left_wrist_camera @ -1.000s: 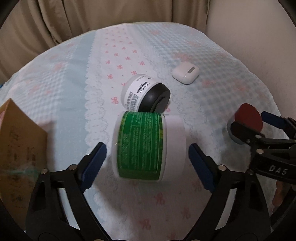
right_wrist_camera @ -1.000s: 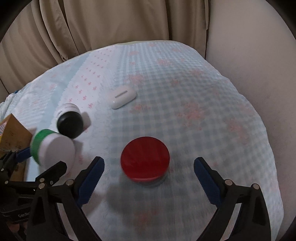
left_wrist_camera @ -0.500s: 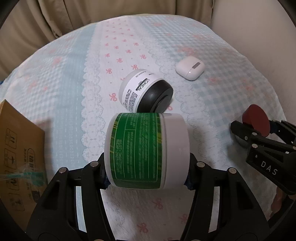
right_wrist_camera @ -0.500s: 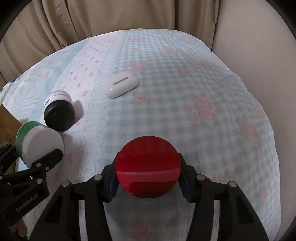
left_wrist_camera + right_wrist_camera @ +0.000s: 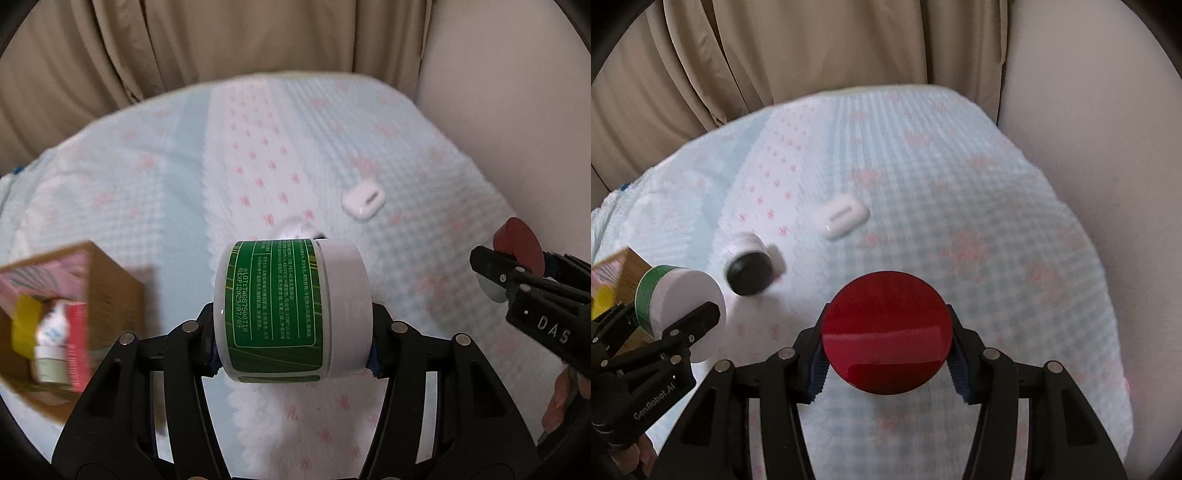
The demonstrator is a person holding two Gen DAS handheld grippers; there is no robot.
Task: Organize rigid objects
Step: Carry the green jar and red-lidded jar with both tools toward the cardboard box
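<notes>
— Green-labelled jar [image 5: 291, 310] sits sideways in your left gripper [image 5: 293, 339], clamped end to end above the cloth [image 5: 155, 206]. Anything behind it?

— A black-capped jar [image 5: 750, 267] lying on its side, an earbud case [image 5: 844, 216] beyond. Your right gripper [image 5: 886, 356] clenches the red-lidded tin [image 5: 886, 332].

— And the box [image 5: 110, 291]?

— At your left, open, holding a small bottle [image 5: 51, 343] and cartons.

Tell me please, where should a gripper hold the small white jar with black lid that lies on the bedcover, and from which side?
Grip the small white jar with black lid across its two flat ends, lid and base, coming from above. It lies on its side on the blue checked bedcover, so the round wall could probably roll away between the fingers. Both grippers are full now.
</notes>
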